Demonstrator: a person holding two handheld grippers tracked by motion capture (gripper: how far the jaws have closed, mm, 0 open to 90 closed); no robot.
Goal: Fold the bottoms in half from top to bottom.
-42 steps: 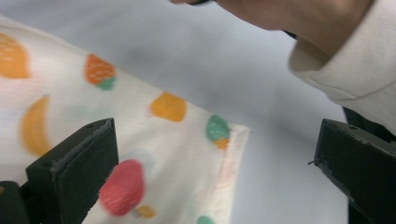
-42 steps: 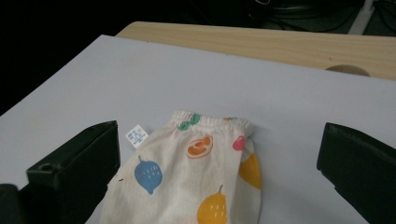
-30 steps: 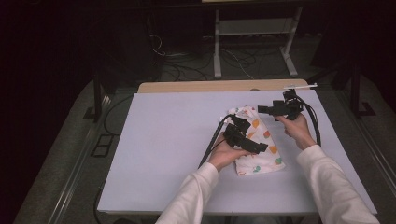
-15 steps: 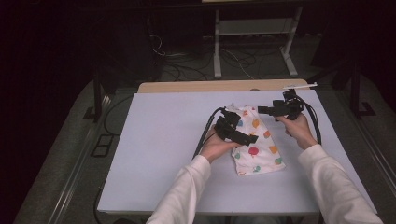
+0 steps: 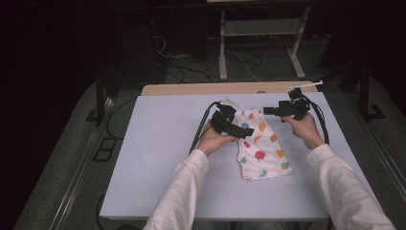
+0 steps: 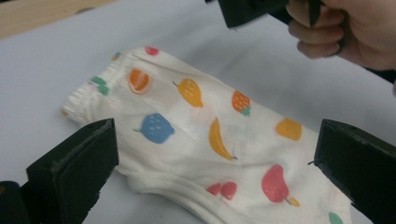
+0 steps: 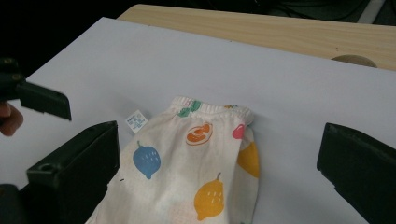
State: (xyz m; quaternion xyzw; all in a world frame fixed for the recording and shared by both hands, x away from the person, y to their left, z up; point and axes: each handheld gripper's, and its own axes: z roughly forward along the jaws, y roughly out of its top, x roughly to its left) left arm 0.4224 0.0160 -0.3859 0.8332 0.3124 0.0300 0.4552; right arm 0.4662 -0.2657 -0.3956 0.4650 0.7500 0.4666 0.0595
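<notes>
The folded fruit-print children's shorts (image 5: 261, 146) lie flat on the white table sheet (image 5: 158, 143), right of centre, with wide bare sheet to their left and a narrower strip toward the right edge. Beyond the far edge runs a bare wooden strip (image 5: 201, 89). The left gripper (image 6: 215, 154) hovers just above the shorts' near-left side, jaws spread wide with nothing between them. The right gripper (image 7: 219, 158) hangs over the far-right corner, jaws likewise spread and empty. The cloth is soft cream knit with a gathered elastic waistband (image 7: 212, 108) and a small white label (image 7: 136, 120) poking out. The shorts' lower end is cut off in both gripper views.
</notes>
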